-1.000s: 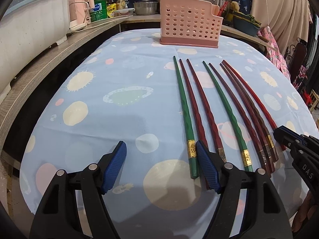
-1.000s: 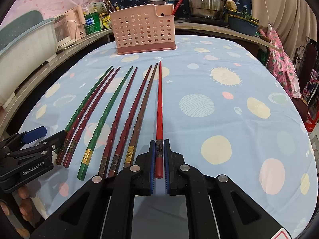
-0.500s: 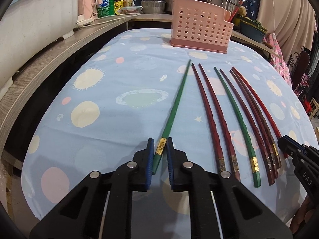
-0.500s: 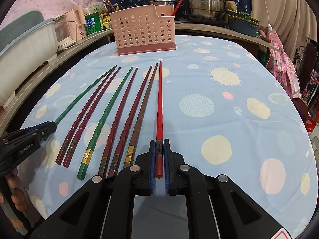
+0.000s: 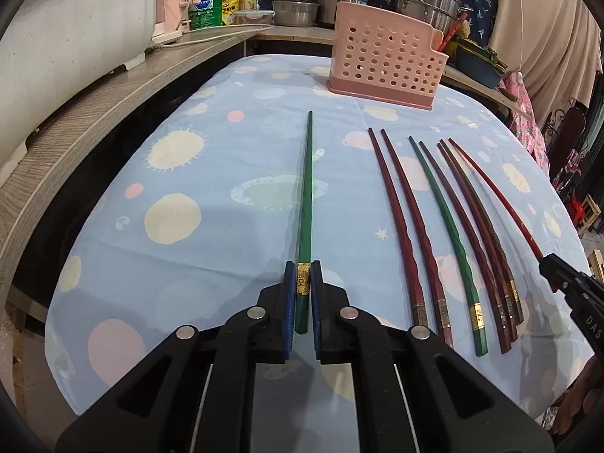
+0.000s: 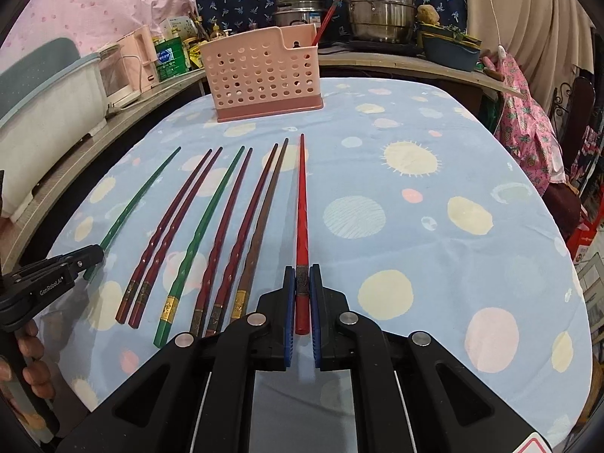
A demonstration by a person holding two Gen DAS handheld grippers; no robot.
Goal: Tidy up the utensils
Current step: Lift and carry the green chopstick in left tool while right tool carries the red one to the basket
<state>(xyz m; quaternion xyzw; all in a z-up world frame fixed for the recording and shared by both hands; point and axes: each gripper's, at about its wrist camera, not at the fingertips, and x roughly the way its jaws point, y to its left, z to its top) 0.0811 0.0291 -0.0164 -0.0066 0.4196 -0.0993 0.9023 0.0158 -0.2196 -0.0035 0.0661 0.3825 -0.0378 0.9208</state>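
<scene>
Left hand-held gripper (image 5: 302, 294) is pinching the green chopstick (image 5: 306, 196) at its gold-banded butt end; the stick points toward 12 o'clock, well apart from the rest of the row. Right hand-held gripper (image 6: 302, 298) is clamped on the red chopstick (image 6: 301, 204) near its butt, tip also at 12 o'clock. Six loose chopsticks (image 6: 211, 234) lie side by side on the worktop (image 6: 434, 249), at 9 o'clock of the red one in the right wrist view: two dark red, one green, two dark red, one brown. Pink perforated utensil basket (image 6: 262, 73) stands at 12 o'clock on the far edge of the blue spotted cloth, one red stick already upright inside it.
</scene>
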